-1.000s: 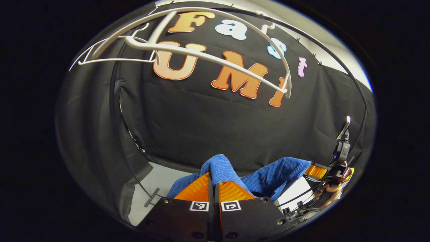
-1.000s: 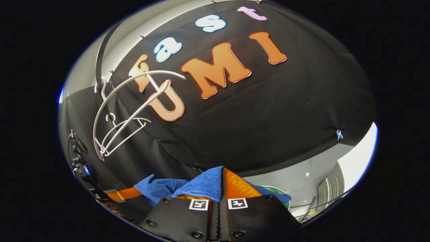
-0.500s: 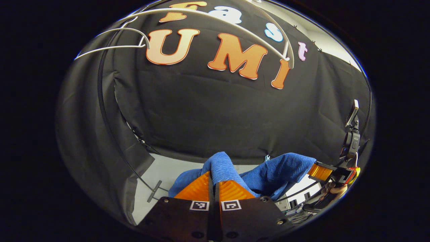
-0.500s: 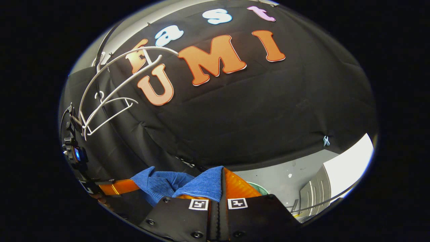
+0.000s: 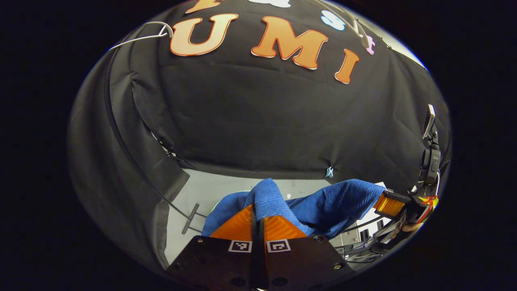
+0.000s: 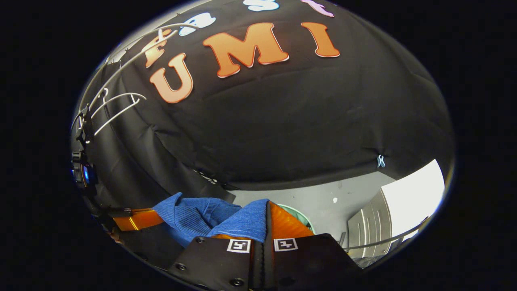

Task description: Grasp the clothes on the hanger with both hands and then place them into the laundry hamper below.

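A blue ribbed garment [image 5: 323, 202] stretches between the two grippers, off the hanger. In the left gripper view my left gripper [image 5: 257, 216] is shut on one bunched end of it. The right gripper [image 5: 388, 203] holds the far end at the right, with a hand behind it. In the right gripper view my right gripper [image 6: 266, 218] is shut on the garment [image 6: 202, 214], which runs left to the left gripper [image 6: 135, 220]. White bare hangers [image 6: 117, 101] hang high at the upper left. A green hamper rim [image 6: 303, 216] peeks out just beyond my right fingers, low down.
Grey floor [image 6: 323, 198] lies below the black cloth wall. A white cabinet [image 6: 404, 206] stands at the lower right of the right gripper view. A hanger arm [image 5: 139, 38] crosses the top left of the left gripper view. A black rail [image 5: 121, 141] curves down the left.
Both grippers have come down with the blue garment held between them. The hangers have slid up toward the top of both views, and more floor and the hamper rim show.
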